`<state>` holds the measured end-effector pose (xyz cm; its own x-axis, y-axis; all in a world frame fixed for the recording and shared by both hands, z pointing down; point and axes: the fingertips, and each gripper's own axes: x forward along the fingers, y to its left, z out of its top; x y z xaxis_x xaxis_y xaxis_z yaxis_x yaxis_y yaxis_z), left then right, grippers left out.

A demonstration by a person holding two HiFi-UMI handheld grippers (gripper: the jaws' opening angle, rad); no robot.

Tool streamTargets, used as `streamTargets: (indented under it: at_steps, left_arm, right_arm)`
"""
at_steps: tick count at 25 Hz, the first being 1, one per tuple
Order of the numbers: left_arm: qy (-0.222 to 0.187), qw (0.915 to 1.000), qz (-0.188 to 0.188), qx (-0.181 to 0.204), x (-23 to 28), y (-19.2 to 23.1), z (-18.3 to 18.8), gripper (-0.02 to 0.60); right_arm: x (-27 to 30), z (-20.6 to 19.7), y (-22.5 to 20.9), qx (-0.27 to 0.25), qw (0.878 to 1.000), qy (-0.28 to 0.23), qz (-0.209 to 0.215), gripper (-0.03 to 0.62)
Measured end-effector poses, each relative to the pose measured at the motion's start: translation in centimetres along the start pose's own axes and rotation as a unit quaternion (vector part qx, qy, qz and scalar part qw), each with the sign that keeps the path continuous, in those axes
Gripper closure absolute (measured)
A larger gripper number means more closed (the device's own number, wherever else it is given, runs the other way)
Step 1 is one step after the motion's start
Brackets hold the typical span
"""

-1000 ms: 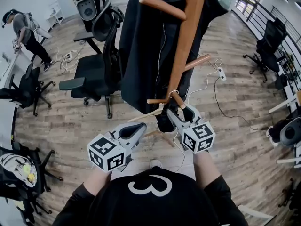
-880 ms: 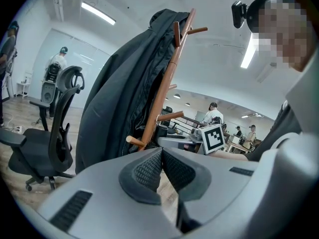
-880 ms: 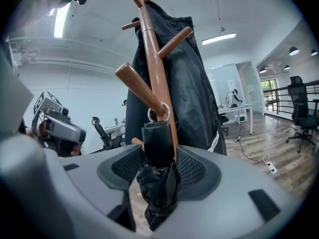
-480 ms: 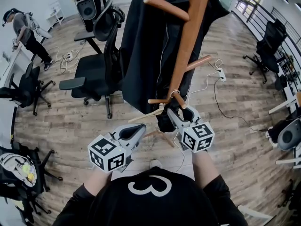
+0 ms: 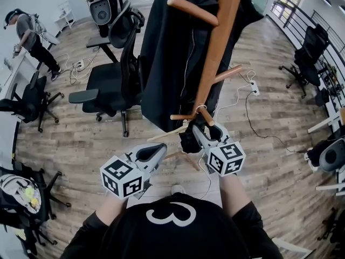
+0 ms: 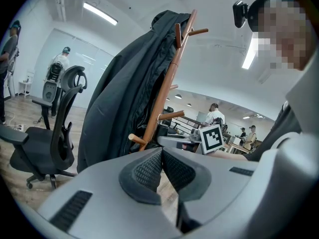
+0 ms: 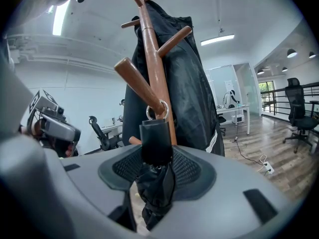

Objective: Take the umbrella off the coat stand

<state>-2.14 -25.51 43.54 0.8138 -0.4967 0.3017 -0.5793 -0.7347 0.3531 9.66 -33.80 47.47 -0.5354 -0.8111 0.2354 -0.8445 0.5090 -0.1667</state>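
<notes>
The right claw (image 7: 157, 154) is closing around the umbrella (image 7: 154, 193) on the coat stand (image 7: 157, 78). The left claw (image 6: 162, 156) is pressed together.

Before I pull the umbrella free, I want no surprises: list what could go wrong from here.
The right tongs are closing round the umbrella but not gripping yet; pulling now may let it slip. Its ring hooks the peg; a sideways tug could tip the coat stand and drag the coat.
</notes>
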Motion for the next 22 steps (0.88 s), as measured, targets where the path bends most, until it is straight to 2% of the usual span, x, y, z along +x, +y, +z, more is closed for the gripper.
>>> streamTargets:
  at_steps: [22]
  left_arm:
    - [-0.004, 1.0, 0.007, 0.005, -0.92, -0.77, -0.03, 0.566]
  right_arm:
    - [-0.85, 0.09, -0.08, 0.006, 1.0, -0.003, -0.013, 0.404]
